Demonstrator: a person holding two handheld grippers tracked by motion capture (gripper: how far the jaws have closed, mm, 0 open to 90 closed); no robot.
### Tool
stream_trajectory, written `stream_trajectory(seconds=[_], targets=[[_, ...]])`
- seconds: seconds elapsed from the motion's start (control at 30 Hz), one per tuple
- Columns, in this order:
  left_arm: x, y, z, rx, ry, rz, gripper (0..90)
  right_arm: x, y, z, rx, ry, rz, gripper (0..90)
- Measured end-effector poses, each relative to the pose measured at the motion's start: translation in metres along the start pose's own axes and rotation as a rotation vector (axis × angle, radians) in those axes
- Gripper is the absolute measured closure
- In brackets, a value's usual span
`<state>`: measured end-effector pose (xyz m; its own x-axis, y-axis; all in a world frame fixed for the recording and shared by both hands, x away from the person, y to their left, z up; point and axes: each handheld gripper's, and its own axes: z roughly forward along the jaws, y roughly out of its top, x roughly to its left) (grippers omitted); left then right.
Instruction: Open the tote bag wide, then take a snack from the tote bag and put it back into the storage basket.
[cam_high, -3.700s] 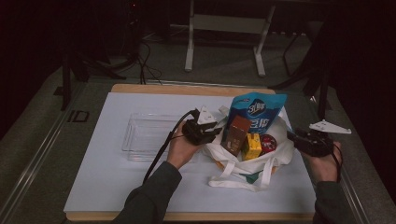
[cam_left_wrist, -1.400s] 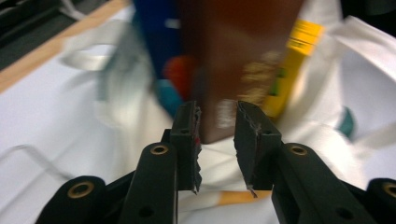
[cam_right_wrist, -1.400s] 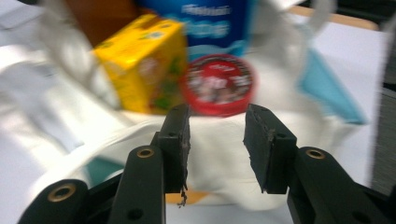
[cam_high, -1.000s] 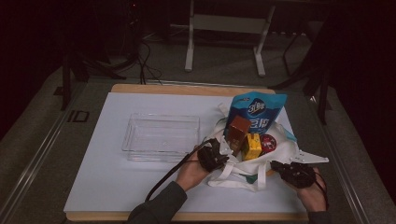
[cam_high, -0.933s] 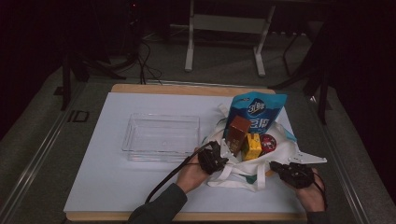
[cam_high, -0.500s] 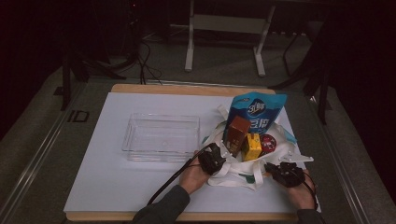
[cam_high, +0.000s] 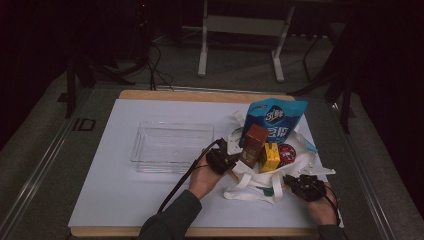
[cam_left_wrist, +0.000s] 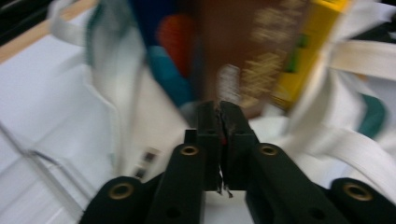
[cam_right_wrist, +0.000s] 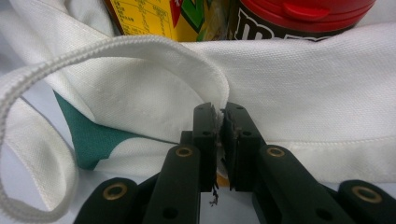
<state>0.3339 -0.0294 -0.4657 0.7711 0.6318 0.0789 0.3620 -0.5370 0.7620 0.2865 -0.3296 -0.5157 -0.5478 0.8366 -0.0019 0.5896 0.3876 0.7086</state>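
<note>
Both grippers have dropped toward the near edge since the earliest frame: the left gripper (cam_high: 222, 161), formerly at the tote bag's (cam_high: 252, 184) 10 o'clock corner, now sits at its 9 o'clock side, and the right gripper (cam_high: 304, 186) has come in from 3 o'clock to 4 o'clock. Each has its jaws pressed together, the right pinching the bag's white fabric, the left's catch too blurred to tell. Right of the clear tray (cam_high: 170, 146), the white, green-patched bag lies open holding a blue pouch (cam_high: 276, 119), brown box (cam_high: 254, 145), yellow carton (cam_high: 270, 156) and red-lidded jar (cam_high: 287, 154).

Dim room; grey carpet floor (cam_high: 45, 150); a pale metal stand (cam_high: 240, 30) and cables (cam_high: 150, 65) beyond the table (cam_high: 150, 95).
</note>
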Motion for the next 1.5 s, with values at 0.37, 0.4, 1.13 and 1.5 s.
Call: stream_trajectory(seconds=[0.37,0.4,1.13,1.5], targets=[[-0.005,0.004,0.027,0.089,0.005,0.092,89.5,0.001,0.001,0.000,0.004,-0.005,-0.008,83.4],[-0.008,0.004,0.028,0.087,-0.009,0.109,89.5,0.001,0.001,0.000,0.003,-0.006,-0.010,83.4],[0.014,0.012,-0.009,-0.092,-0.216,0.120,50.3,0.000,-0.001,0.000,-0.007,-0.002,-0.006,83.3],[0.033,0.033,-0.016,-0.206,-0.328,0.096,36.1,0.000,-0.001,0.000,-0.007,0.004,-0.003,83.2]])
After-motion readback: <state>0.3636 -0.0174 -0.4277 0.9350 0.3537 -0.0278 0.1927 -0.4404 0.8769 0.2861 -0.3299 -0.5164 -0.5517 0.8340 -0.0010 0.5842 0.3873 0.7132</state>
